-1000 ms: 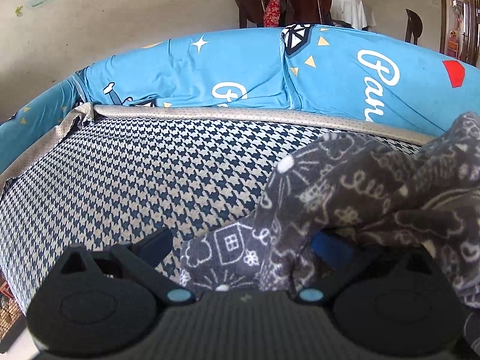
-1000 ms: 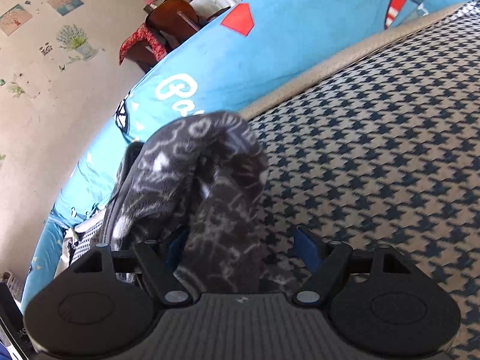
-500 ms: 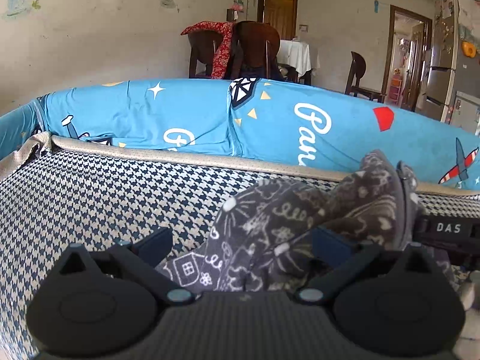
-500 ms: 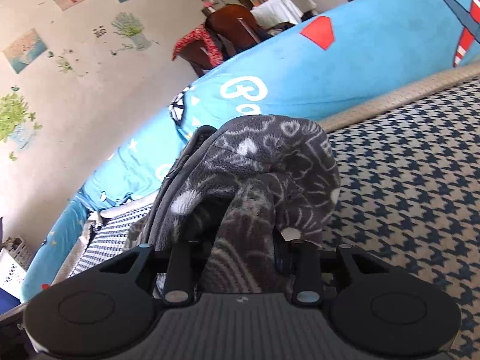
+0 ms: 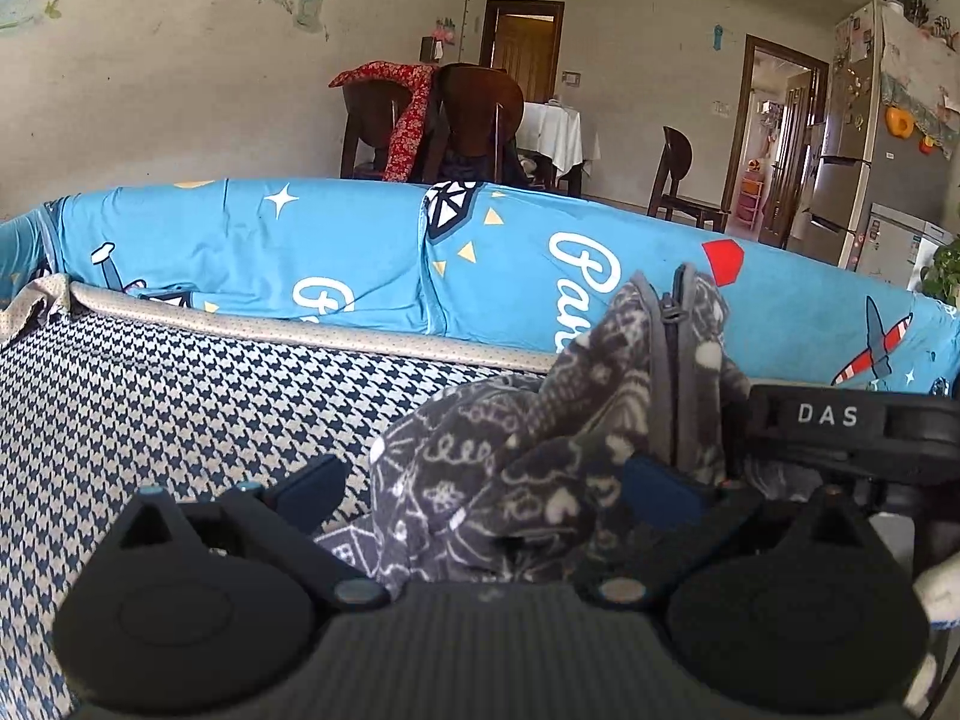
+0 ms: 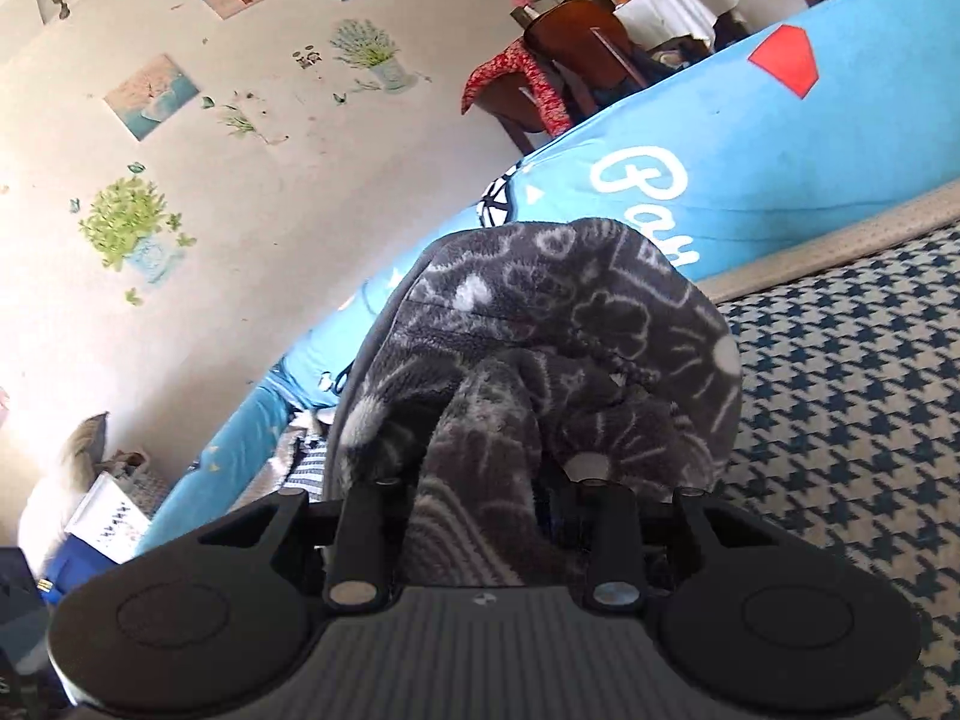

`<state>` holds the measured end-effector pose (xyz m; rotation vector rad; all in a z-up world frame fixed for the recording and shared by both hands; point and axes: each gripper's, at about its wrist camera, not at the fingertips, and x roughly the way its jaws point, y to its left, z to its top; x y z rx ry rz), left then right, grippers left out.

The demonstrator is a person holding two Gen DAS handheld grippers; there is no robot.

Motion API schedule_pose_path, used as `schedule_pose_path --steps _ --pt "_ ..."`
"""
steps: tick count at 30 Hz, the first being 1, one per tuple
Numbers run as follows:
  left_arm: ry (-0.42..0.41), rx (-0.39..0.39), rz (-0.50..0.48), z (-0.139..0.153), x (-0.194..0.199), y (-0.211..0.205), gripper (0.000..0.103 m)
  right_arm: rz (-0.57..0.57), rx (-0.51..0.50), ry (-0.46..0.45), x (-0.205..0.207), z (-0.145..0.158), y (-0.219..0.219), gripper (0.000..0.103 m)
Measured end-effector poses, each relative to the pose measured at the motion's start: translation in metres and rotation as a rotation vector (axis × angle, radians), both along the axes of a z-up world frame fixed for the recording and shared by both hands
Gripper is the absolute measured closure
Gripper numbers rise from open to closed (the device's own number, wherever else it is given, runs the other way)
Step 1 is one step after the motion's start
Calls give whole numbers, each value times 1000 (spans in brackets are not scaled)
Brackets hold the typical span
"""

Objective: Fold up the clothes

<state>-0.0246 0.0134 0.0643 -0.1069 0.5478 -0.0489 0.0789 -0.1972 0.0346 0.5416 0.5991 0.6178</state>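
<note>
A home's living and dining room: a blue-covered sofa (image 5: 360, 252), wooden dining chairs (image 5: 474, 114), a refrigerator (image 5: 840, 168), and flower decals (image 6: 129, 228) on the wall.

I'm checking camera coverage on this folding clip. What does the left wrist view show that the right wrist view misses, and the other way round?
Only the left wrist view shows the garment's zipper, the other tool's black body marked DAS and a fridge.

Only the right wrist view shows the wall pictures and the right tool shut on a bunched fold.

Both show the grey patterned fleece garment, the houndstooth sofa seat, the blue cushion cover and the chair with red cloth.
</note>
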Motion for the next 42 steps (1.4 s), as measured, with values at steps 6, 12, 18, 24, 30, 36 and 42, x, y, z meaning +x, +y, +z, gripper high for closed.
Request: schedule_pose_path --steps 6,12,18,24,30,36,42 --pt "-4 6 -1 -1 2 -3 0 7 -9 3 2 0 1 69" --pt "-54 -5 -31 7 -6 -1 0 -19 -19 25 6 -3 -1 69" --pt "-29 50 -81 -1 -1 -16 0 -7 -21 24 5 -3 0 69" --pt "47 81 74 -17 24 -15 0 54 -37 2 0 1 4 69" --pt "103 90 202 -30 44 -7 0 76 -89 -30 -9 7 -3 68" --pt "101 133 284 -29 45 1 0 27 -102 -44 -18 12 -32 64" --pt "133 74 396 -27 49 30 0 -59 -140 28 -13 2 -47 54"
